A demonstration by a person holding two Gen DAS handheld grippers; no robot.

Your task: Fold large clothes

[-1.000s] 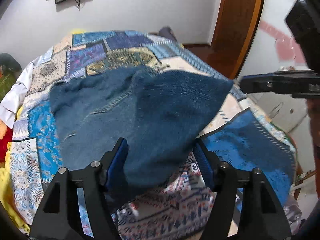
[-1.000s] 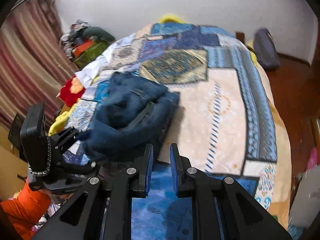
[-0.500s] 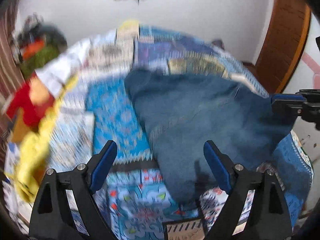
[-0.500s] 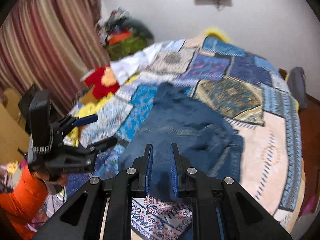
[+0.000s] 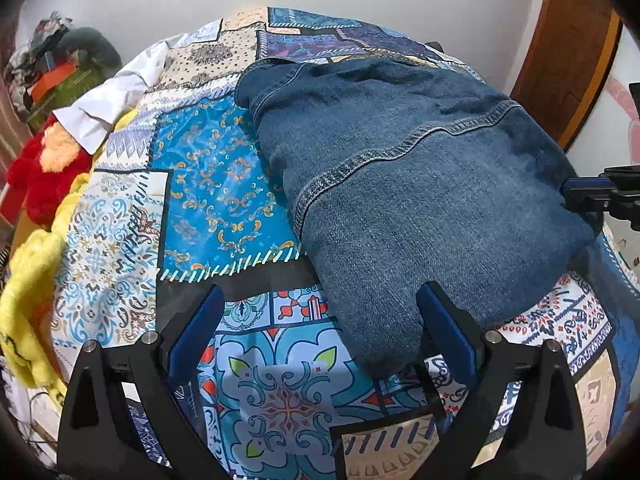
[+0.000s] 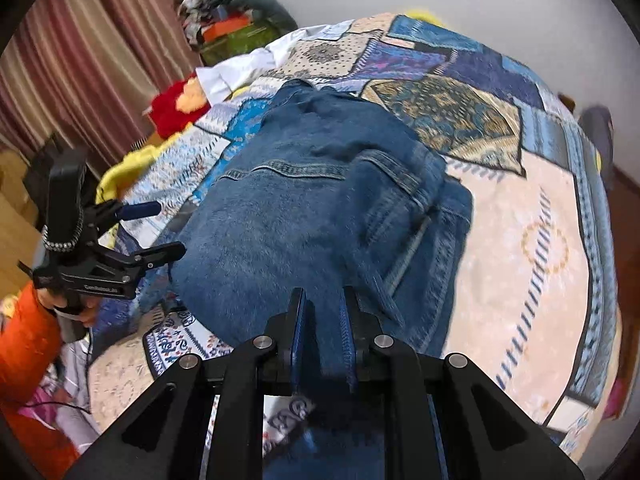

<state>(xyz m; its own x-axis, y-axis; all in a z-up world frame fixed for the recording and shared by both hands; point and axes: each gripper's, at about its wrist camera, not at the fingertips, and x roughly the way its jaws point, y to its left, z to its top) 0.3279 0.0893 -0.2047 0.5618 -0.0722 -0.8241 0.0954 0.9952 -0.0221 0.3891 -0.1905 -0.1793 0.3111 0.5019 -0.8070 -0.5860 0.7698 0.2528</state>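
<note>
A pair of blue denim jeans [image 5: 420,184] lies folded over on the patchwork bedspread [image 5: 224,184]; it also shows in the right wrist view [image 6: 304,208]. My left gripper [image 5: 318,320] is open and empty, with the jeans' near edge beside its right finger. It also shows in the right wrist view [image 6: 160,232], just left of the jeans. My right gripper [image 6: 322,312] is shut on the near edge of the jeans; it also shows at the right edge of the left wrist view [image 5: 592,196].
A red and yellow plush toy [image 5: 44,168] and white cloth [image 5: 108,112] lie at the bed's left side. A yellow blanket [image 5: 32,280] hangs there. A clothes pile [image 6: 236,4] and striped curtain [image 6: 80,52] stand behind. A wooden door frame [image 5: 568,48] is at the right.
The left gripper has let go of the jeans, opened wide and swung left. The right gripper has kept its grip and pulled the denim toward the near edge, spreading it flatter.
</note>
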